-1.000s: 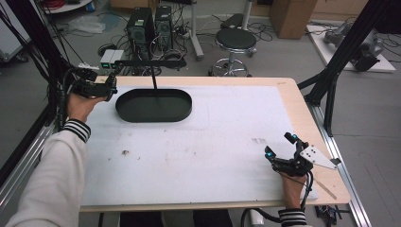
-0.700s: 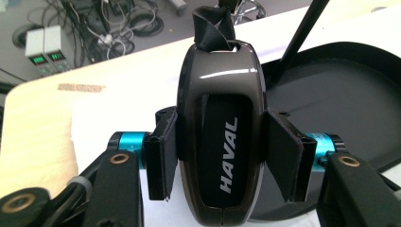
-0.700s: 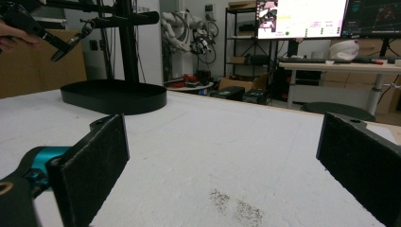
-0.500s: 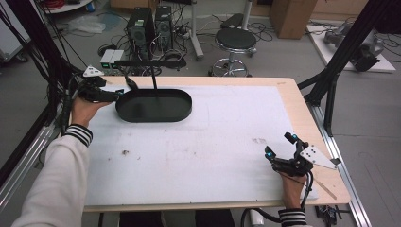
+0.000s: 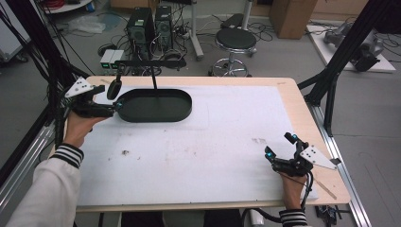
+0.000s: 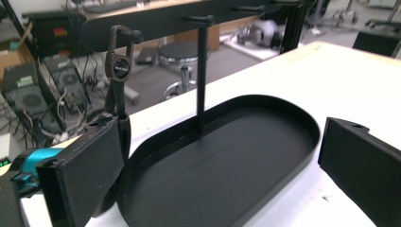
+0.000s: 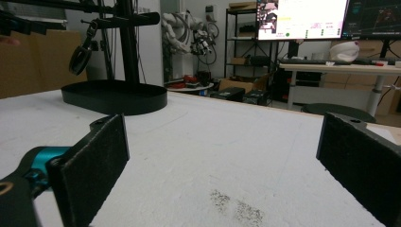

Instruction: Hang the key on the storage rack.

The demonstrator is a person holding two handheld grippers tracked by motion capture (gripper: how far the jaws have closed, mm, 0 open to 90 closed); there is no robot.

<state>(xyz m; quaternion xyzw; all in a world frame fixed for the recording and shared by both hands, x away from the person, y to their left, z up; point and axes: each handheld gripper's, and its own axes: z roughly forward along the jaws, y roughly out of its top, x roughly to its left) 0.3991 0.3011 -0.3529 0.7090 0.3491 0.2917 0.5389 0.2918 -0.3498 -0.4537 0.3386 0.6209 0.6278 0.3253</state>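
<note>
Since a second ago the left tool (image 5: 112, 107) has swung in toward the black tray (image 5: 156, 105) and now sits at the tray's 9 o'clock end. The right tool (image 5: 280, 150) has not moved.

Going left to right: the left hand (image 5: 78, 125), in a striped cuff, holds the left tool at the counter's (image 5: 208, 142) 10 o'clock corner. In the left gripper view its two black, flat-padded jaws stand wide apart and grip nothing; one jaw is just beside the tray's near rim, and whether it touches I cannot tell. The tray is a matte black oval with a low upright wall and a smooth flat floor. A thin black post (image 6: 202, 75) rises upright from the floor and carries a black crossbar (image 5: 150, 63) on top. A dark strap with a metal carabiner clip and a round badge (image 6: 118, 66) hangs from the crossbar's left-end peg, dangling just outside the tray's 9 o'clock end.

The counter has a pale wooden edge under a white, slightly rough sheet with a few grey smudges.

At the 4 o'clock corner the right hand (image 5: 291, 187) holds the right tool, with a grey three-cornered plate on top and teal fittings by the jaws. In the right gripper view its coarse black pads are spread wide over bare white sheet, holding nothing, well apart from the tray.
</note>
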